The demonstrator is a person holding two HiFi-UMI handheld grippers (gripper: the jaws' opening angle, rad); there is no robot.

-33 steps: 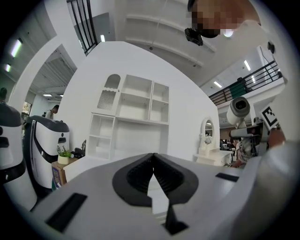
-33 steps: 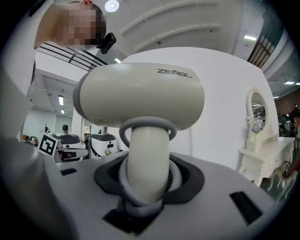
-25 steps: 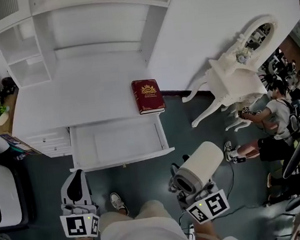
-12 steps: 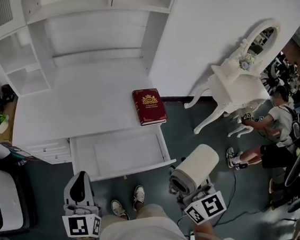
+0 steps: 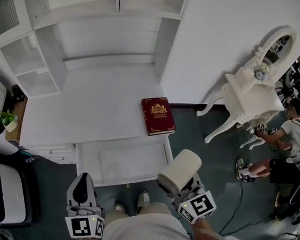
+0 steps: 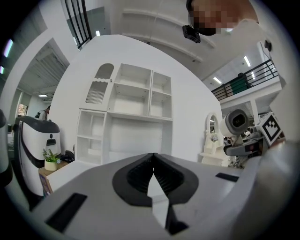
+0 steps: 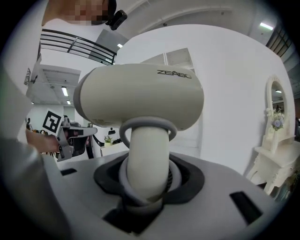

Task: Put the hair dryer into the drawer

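Observation:
My right gripper (image 5: 179,185) is shut on the handle of a cream hair dryer (image 5: 179,172); its barrel sits across the jaws just off the front right corner of the open white drawer (image 5: 124,162). In the right gripper view the hair dryer (image 7: 140,101) fills the middle, its handle clamped between the jaws. My left gripper (image 5: 82,189) is shut with nothing in it and hangs at the drawer's front left corner. In the left gripper view its jaws (image 6: 153,176) meet in a closed line. The drawer's inside looks bare.
A red book (image 5: 158,115) lies on the white desk (image 5: 85,107) just behind the drawer's right end. Open shelves (image 5: 27,71) rise at the back. A white ornate dressing table (image 5: 251,98) stands to the right, and a person (image 5: 280,140) sits on the floor beyond it.
Both grippers have come closer to the drawer's front edge. The right one, with the hair dryer, has shifted left towards the drawer's front right corner.

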